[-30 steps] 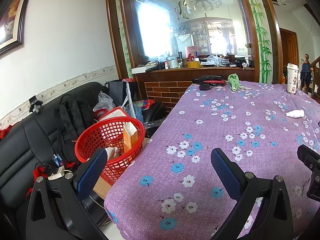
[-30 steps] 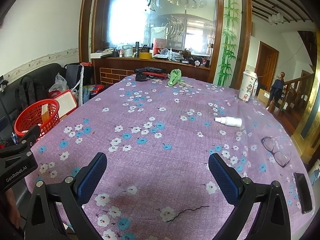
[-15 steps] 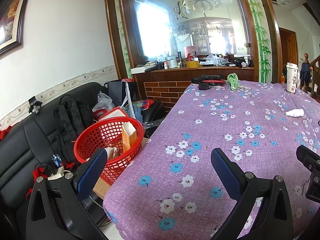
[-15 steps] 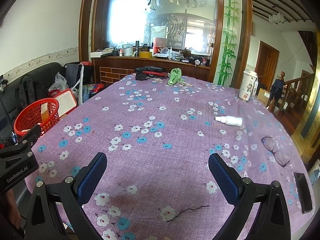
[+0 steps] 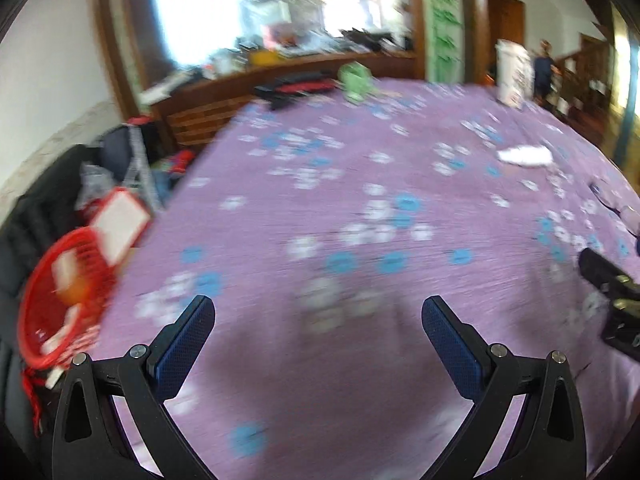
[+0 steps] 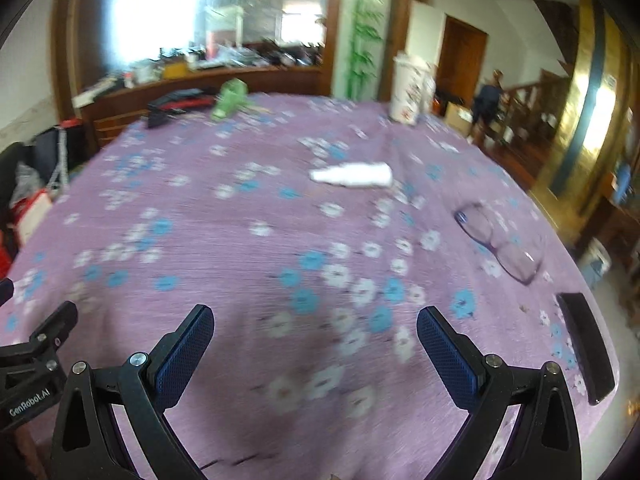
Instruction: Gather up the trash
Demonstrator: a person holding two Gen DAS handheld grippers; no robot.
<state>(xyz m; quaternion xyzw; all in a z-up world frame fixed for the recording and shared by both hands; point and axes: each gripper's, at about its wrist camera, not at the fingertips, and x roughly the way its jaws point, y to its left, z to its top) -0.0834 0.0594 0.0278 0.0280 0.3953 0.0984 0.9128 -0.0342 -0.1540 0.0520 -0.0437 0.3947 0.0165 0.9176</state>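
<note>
Daylit room, both views smeared by motion blur.
A blown-out window [image 5: 188, 20] glares at rear; fisheye edges bend and darken.

Both views motion-blurred. Counter [image 6: 248, 240] under me has a purple cloth with blue and white flowers. Glasses [image 6: 500, 240] lie on it to the right, a black phone [image 6: 586, 352] near the right edge beside them. Green cloth [image 6: 230, 98] and a black-and-red item [image 6: 176, 106] sit at the far edge. Tall white patterned cup [image 6: 408, 90] upright at the far right corner. Black sofa [image 5: 36, 208] left of the counter, bags piled on it. Wooden ledge [image 5: 280, 64] behind, cluttered; contents too blurred to tell. Wooden door [image 6: 460, 60] far right.
</note>
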